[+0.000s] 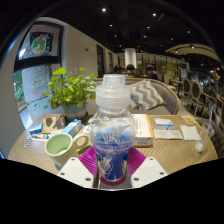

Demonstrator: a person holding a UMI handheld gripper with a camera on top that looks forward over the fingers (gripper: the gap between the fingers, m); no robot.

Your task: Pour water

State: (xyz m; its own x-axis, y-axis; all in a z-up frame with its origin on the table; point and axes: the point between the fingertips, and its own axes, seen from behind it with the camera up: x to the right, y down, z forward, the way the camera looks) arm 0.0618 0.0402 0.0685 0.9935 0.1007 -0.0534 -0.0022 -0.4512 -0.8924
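The gripper [111,168] holds a clear plastic water bottle [112,130] between its two fingers. The pink pads [88,160] press on both sides of the bottle, low down on its body, so the fingers are closed narrow around it. The bottle stands straight up. It has a white cap [112,87] on top, and the cap is on. A blue and white label [113,166] goes around the lower part of the bottle. You can see through the clear part above the label.

The bottle is over the near edge of a wooden table [170,153]. I cannot tell if its bottom touches the table or hangs just above it.

To the left of the bottle, near the left edge of the table, sits a pale green cup [59,146]. It is open at the top and sits well apart from the bottle. Just behind the cup lies a light blue box [69,127]. Farther back on the left side of the table stands a green plant [71,88] in a white pot [75,109].

On the right side of the table lie some flat papers and booklets [169,128]. Close to the right edge is a small white thing [198,147] that is too small to name.

Beyond the table there is a seat with a striped cushion [148,94]. On the wall at the left hangs a framed picture [40,44]
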